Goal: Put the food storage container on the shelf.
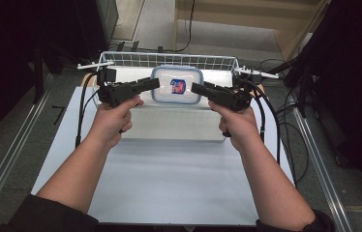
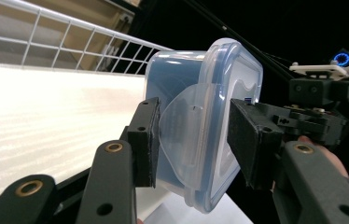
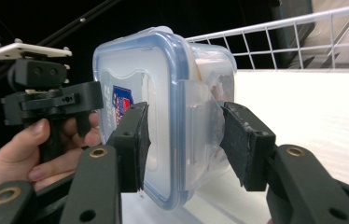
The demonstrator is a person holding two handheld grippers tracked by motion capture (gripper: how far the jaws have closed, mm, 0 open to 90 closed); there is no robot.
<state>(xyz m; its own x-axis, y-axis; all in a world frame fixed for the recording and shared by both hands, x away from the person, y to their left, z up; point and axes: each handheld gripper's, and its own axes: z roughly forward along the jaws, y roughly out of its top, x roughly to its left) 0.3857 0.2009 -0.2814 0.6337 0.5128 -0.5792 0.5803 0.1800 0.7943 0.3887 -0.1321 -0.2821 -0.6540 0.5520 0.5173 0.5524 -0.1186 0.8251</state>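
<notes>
Forearms and hands are seen entering from the near edge of the tabletop (image 1: 169, 183), each hand carrying a gripper aimed inward at a clear plastic food box (image 1: 177, 85) with a blue-rimmed lid. The box sits at the far end of the tabletop, on a white surface just in front of a white wire basket (image 1: 169, 60).

The left gripper (image 1: 156, 83) is brought to the box's left short side and the right gripper (image 1: 194, 87) to the opposite side. In the left gripper view, the fingers (image 2: 147, 140) are set at a middling width astride the lid's clip flap (image 2: 182, 130); one finger appears to rest against the flap, while a gap is seen at the other, so no firm hold can be read. In the right gripper view, the fingers (image 3: 133, 144) likewise straddle a clip flap (image 3: 200, 126), with gaps visible on both sides.

The step in hand is judged to be the latching or unlatching of the two side clips. It would be done well if each flap were pinched near its free edge, not at the hinge, and both sides were worked evenly so that the box is not dragged or tipped. A slow squeeze is advised, as the smooth plastic could slip out.

A red and blue label (image 1: 178, 86) is carried on the lid; its writing is too small to be read.
</notes>
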